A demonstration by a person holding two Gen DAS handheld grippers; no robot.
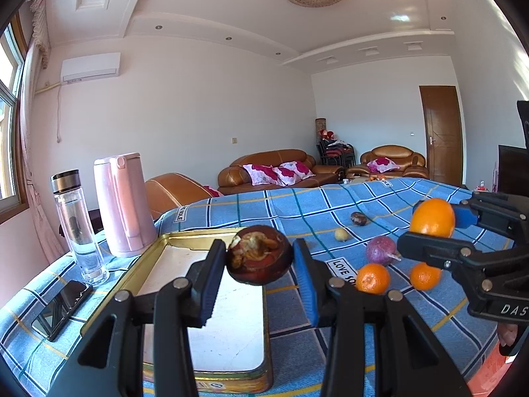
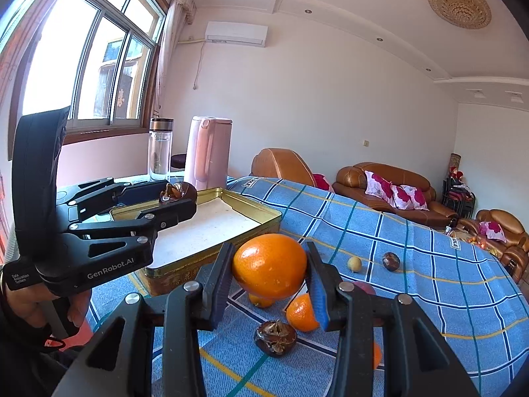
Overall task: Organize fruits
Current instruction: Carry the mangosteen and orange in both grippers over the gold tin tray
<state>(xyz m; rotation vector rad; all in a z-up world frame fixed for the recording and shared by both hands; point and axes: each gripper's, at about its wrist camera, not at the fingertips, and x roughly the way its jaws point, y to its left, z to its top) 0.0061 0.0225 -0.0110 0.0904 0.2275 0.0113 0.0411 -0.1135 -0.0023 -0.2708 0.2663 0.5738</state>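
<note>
My left gripper is shut on a dark brown mangosteen and holds it above the right edge of the gold tin tray. It also shows in the right wrist view, over the tray. My right gripper is shut on a large orange, held above the blue checked cloth; it shows in the left wrist view with the orange. Loose on the cloth lie small oranges, a purple fruit, another mangosteen, a small yellow fruit and a dark fruit.
A pink kettle, a glass bottle and a phone stand left of the tray. Brown leather sofas are beyond the table. The tray's white floor holds nothing.
</note>
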